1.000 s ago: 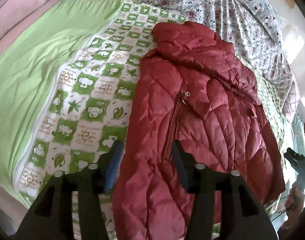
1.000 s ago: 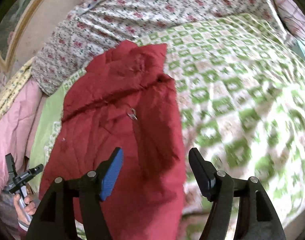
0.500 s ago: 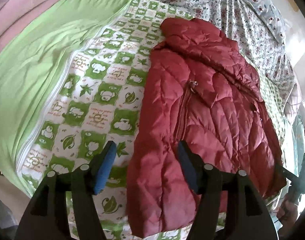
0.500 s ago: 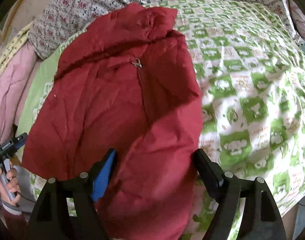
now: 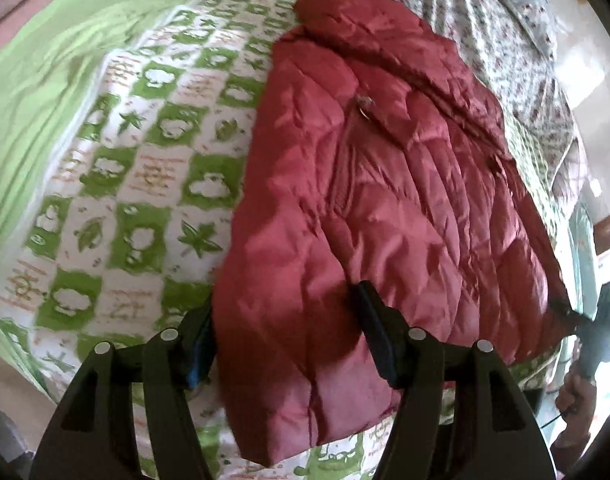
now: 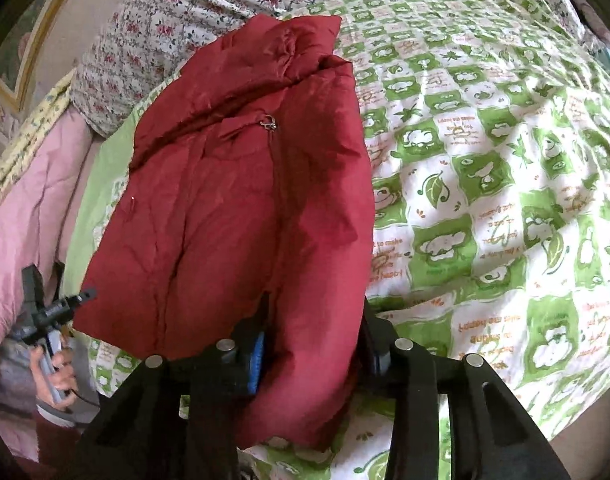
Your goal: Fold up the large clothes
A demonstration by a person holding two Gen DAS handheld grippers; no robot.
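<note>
Green and white checked bedsheet [image 6: 485,184] covers the bed, with a flowery quilt [image 6: 209,4] at the far end. On it lies a red puffy jacket [image 5: 385,184], zipped up, collar far away. The left gripper [image 5: 285,344] sits around the jacket's near left corner, jaws apart and not squeezing. The right gripper [image 6: 317,352] has just been closing and now pinches the near right corner of the jacket

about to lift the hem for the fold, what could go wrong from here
The puffy red jacket may slip: the right gripper, whose jaws have just been closing, pinches a thick hem corner. The left gripper only straddles its corner, so a lift could be lopsided. The jacket could drag the checked sheet.
</note>
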